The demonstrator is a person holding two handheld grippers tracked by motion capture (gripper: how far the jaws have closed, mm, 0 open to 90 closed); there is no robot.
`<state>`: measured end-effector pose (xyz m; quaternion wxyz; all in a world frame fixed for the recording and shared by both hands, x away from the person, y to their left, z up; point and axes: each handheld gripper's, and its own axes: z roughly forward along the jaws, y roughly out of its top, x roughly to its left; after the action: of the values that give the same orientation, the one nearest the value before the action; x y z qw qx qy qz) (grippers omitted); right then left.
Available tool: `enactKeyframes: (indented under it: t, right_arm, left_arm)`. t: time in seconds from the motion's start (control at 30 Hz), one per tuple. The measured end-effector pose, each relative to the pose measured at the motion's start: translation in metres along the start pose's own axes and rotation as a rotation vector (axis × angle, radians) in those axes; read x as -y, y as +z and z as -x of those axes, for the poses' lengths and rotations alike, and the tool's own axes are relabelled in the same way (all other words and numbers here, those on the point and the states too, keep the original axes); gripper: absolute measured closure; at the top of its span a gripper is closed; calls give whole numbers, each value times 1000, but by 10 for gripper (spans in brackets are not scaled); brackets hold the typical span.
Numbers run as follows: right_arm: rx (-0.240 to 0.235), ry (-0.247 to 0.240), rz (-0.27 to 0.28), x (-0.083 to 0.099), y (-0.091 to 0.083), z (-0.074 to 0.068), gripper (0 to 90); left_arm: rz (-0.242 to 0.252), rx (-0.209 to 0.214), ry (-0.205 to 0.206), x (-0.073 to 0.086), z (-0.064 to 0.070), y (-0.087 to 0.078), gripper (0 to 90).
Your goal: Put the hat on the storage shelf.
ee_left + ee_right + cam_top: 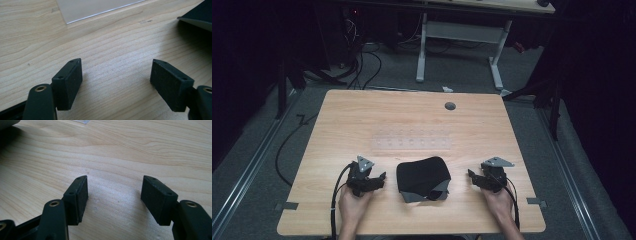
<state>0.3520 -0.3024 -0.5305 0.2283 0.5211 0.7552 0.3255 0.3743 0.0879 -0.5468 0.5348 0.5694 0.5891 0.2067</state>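
The black cloth lies crumpled on the worktop, untouched. The left gripper and right gripper wait beside it, fingers wide and empty. Nothing looks started.

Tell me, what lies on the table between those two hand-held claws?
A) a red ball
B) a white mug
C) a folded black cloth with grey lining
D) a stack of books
C: in the high view a folded black cloth with a grey inner side showing lies on the wooden table, apart from both the left gripper and the right gripper, whose fingers stand open over bare wood.
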Motion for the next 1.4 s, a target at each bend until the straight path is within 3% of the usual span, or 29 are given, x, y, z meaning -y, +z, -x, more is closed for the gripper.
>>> enactKeyframes:
  t: [0.17, 0.4, 0.77, 1.07, 1.23, 1.4]
  right_arm:
    - [-11, 7, -13, 0, -3, -1, 388]
    - [-88, 52, 79, -2, -24, 2, 408]
    - [-211, 65, 154, 6, -50, -5, 420]
    - [-253, -36, 136, 1, -59, -27, 437]
    - [-292, -50, 161, -5, -64, -41, 432]
    - [-340, -60, 150, -10, -60, -54, 425]
  left_arm:
    - [0, 1, 0, 0, 0, 0, 262]
    - [-4, 6, 5, 0, 0, 0, 261]
    - [-7, 7, 7, 1, 1, -1, 259]
    - [-6, 8, 8, 1, 1, -1, 259]
    - [-7, 14, 9, 1, 1, -1, 259]
    - [-8, 14, 8, 1, 1, -1, 259]
